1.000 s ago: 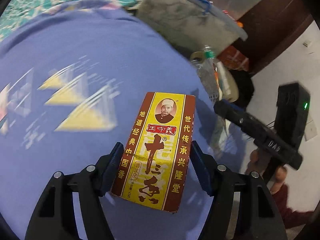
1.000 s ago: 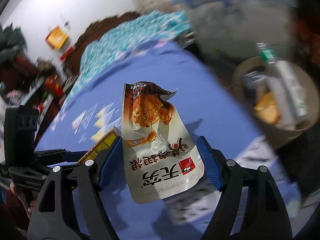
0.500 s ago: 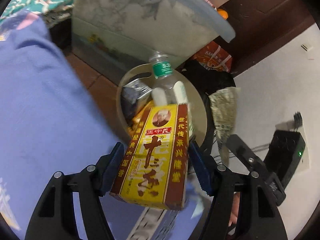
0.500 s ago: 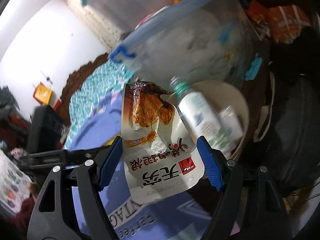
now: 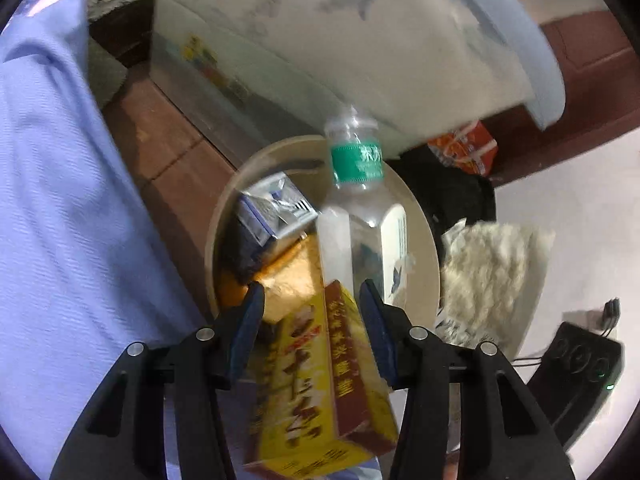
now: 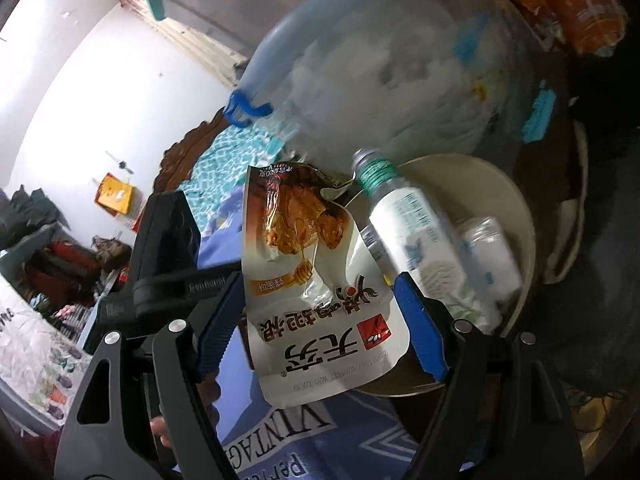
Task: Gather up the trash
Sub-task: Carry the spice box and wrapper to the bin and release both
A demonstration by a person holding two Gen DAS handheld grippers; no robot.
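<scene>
My left gripper (image 5: 312,312) hangs over a beige bin (image 5: 420,236). The yellow and brown spice box (image 5: 320,392) lies tilted and blurred between its jaws; whether the pads still press it I cannot tell. The bin holds a clear plastic bottle with a green label (image 5: 356,208), a crumpled silver carton (image 5: 272,212) and an orange packet (image 5: 292,280). My right gripper (image 6: 320,312) is shut on a white and brown snack pouch (image 6: 316,280), held beside the bin (image 6: 512,208), where the bottle (image 6: 404,232) also shows.
A large clear storage box with a blue lid (image 5: 360,40) stands right behind the bin. The blue bedspread (image 5: 52,240) lies to the left. A crumpled paper towel (image 5: 492,264) and a black bag (image 5: 448,184) lie on the floor to the right.
Both grippers swung from over the bed to the bin. The spice box has tipped forward and slid back between the left jaws.
</scene>
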